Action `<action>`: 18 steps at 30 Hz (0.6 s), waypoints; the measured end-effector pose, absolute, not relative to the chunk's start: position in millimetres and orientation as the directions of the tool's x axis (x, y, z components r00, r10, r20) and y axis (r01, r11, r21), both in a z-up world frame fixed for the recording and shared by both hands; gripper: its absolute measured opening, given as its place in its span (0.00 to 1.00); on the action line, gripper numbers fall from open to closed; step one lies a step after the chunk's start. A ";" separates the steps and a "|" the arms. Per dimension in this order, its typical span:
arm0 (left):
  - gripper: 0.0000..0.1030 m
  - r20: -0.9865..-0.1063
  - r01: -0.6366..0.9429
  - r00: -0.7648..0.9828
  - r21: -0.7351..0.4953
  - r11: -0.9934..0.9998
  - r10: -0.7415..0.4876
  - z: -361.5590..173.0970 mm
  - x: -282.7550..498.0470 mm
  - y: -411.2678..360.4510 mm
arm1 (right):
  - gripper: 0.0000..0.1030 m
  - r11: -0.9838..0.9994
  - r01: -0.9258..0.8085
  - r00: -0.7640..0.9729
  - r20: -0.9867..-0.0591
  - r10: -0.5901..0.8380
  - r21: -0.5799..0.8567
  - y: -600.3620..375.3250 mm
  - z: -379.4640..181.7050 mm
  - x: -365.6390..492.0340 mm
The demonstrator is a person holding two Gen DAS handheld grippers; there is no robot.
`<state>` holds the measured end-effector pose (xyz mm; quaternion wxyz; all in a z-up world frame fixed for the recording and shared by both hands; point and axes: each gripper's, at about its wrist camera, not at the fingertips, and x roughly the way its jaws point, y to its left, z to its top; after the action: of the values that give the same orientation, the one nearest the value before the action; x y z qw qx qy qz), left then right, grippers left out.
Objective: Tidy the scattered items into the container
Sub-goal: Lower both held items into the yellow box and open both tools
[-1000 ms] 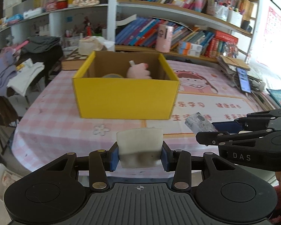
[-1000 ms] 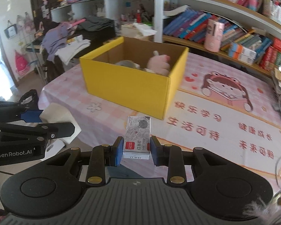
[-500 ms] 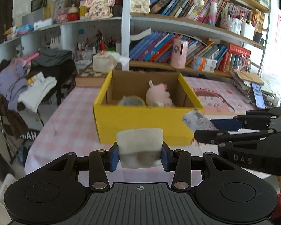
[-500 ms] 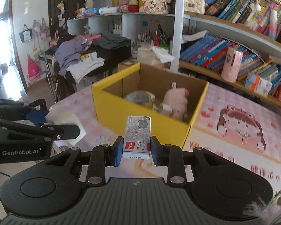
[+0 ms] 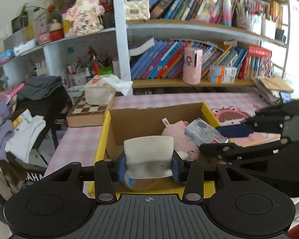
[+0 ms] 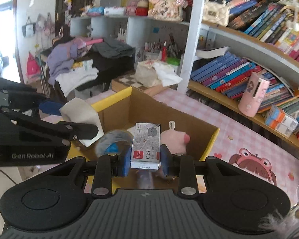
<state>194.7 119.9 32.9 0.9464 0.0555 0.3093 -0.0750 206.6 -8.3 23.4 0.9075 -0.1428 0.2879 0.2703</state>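
your left gripper [image 5: 149, 167] clamps a white pad [image 5: 149, 155] and your right gripper [image 6: 145, 162] clamps a staple box [image 6: 146, 146], both over the open yellow box [image 6: 113, 99] holding tape [image 6: 111, 139] and a pink toy [image 6: 174, 139].

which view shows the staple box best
The right wrist view: the staple box sits centred between the right tool's pads, its printed top face readable. The left wrist view shows it from the side at an angle over the yellow box, partly behind the right tool's finger.
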 end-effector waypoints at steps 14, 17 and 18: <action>0.41 -0.752 0.260 0.645 0.051 0.964 -0.134 5.5 332.1 124.4 | 0.28 0.617 -0.760 0.514 -0.772 0.374 -0.207 36.3 -24.2 303.8; 0.41 -0.781 0.288 0.614 0.085 0.954 -0.115 -5.3 346.2 111.7 | 0.29 0.586 -0.782 0.485 -0.798 0.357 -0.212 43.6 -33.3 314.7; 0.41 -0.788 0.293 0.605 0.090 0.952 -0.112 -8.1 349.7 109.3 | 0.29 0.578 -0.788 0.477 -0.803 0.356 -0.212 45.1 -35.5 316.6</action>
<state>349.7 109.3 -8.1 0.8896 0.1058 0.4294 -0.1138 316.6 45.1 -35.5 0.8079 -0.2930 0.3688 0.3541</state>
